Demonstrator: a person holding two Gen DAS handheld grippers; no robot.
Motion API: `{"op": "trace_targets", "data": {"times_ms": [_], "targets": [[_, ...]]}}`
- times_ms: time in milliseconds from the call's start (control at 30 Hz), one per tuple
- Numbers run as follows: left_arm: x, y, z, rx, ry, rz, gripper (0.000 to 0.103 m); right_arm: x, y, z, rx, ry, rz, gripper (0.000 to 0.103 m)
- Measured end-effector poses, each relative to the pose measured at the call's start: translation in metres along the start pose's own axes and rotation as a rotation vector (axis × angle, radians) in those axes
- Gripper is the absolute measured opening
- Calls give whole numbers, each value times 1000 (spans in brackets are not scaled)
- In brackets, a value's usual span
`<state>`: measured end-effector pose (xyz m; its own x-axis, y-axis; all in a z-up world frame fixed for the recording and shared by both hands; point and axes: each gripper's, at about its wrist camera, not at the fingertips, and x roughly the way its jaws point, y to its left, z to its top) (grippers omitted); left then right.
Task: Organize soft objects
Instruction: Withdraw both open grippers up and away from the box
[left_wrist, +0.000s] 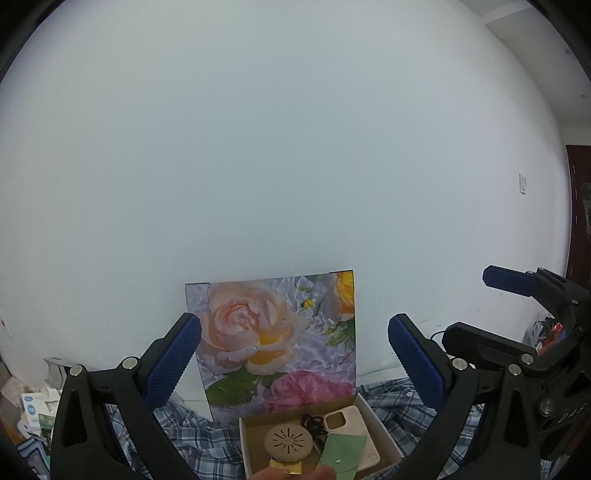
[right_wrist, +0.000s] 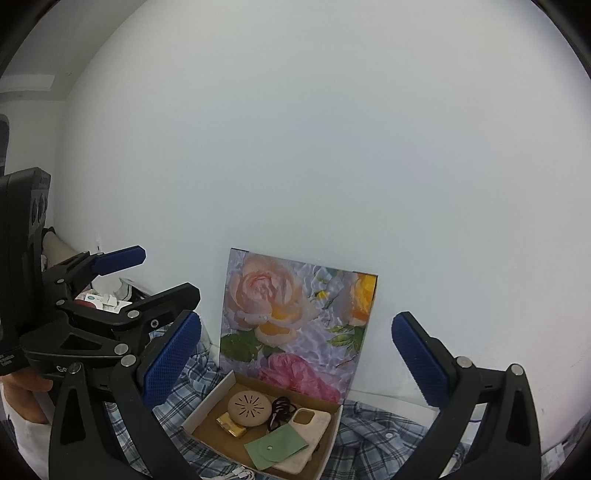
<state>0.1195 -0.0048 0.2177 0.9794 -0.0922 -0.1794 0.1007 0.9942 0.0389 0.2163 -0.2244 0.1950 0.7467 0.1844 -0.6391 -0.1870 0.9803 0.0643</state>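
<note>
My two hand-held grippers, left (left_wrist: 294, 363) & right (right_wrist: 296, 363): black plastic frames w/ silver screws, blue textured finger pads (right_wrist: 171, 363), white lettering on body.

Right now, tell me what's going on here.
A person holds a gripper in each hand, and both hover with fingers spread wide, gripping nothing: the left gripper and the right gripper. Below them an open cardboard box sits on a blue plaid shirt, its flowered lid up against the wall. Inside are a round beige disc, a phone case, a green pouch and a dark cord. Nothing has been picked up yet.
</note>
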Motion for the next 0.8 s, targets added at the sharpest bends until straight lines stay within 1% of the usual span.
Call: {"op": "trace_targets", "data": {"times_ms": [133,200,300,400,500,600,733,800], "targets": [[-10,-10,4,16,5,42,102,-12,0,-2,13,-7,-26,103],[-15,-12,3,17,6,45,102,-17,1,-6,11,-4,-32,103],[-23,-17,-1,39,12,37,102,-24,4,-13,-7,11,-37,103],[-24,-21,-8,60,42,32,102,-28,7,-19,-30,27,-54,103],[-25,-22,-15,53,69,17,102,-35,7,-28,-16,-3,-63,103],[-28,-25,-25,66,80,2,102,-39,8,-37,-7,-9,-52,103],[-27,-27,-39,68,103,-20,103,-38,8,-50,5,13,-29,103],[-26,-26,-48,63,126,-36,103,-37,6,-57,30,29,-5,103]]}}
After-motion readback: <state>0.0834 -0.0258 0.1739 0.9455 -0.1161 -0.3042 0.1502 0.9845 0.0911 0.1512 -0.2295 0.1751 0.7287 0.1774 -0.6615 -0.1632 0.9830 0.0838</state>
